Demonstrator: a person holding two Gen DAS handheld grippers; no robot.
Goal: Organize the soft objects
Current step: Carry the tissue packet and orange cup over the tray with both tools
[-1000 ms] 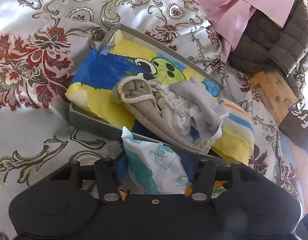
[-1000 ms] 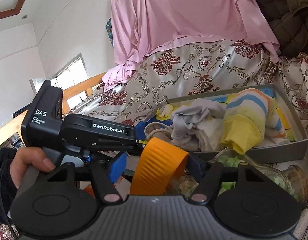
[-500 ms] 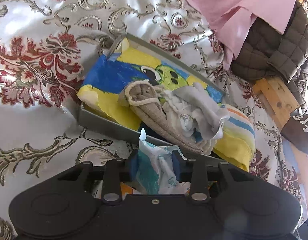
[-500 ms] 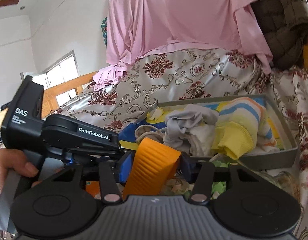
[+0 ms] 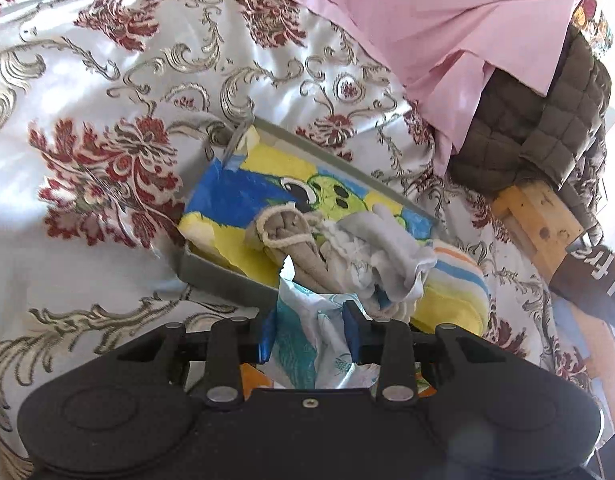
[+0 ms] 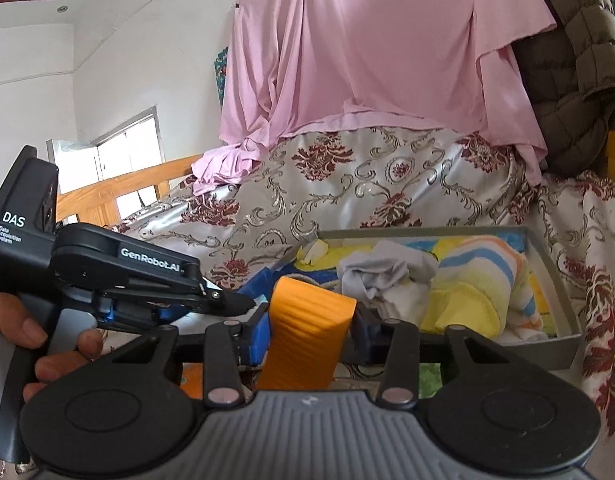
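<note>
**Both tools loaded, tray just ahead**

Left tool (image 5: 309, 334) is clenched on a crinkly white-and-teal plastic packet (image 5: 307, 320), its blue pads pinching the film so the serrated top edge stands up between them. Right tool (image 6: 309, 326) grips an orange ribbed piece (image 6: 307, 328), which looks rubbery and bends over at the top where the pads squeeze it; I cannot tell what it belongs to. Each item is held low and close to the tray, which suggests both are being carried toward it for sorting.

Just beyond the fingers sits the grey tray (image 5: 223, 278), shallow and straight-walled, resting on the bed. Lining it is a bright blue-and-yellow cloth with a cartoon face (image 5: 267, 192). Piled on that are a rolled beige knit piece (image 5: 291, 236) with a corded edge, a crumpled pale grey garment (image 6: 387, 270), and a fluffy yellow towel with blue and orange stripes (image 6: 483, 280), all gathered at one end, leaving the printed end free.

Under everything spreads the glossy satin bedspread (image 5: 107, 160) with red flowers and scrolls. Farther back hang a pink sheet (image 6: 367, 60) and an olive quilted jacket (image 6: 575, 48).
</note>
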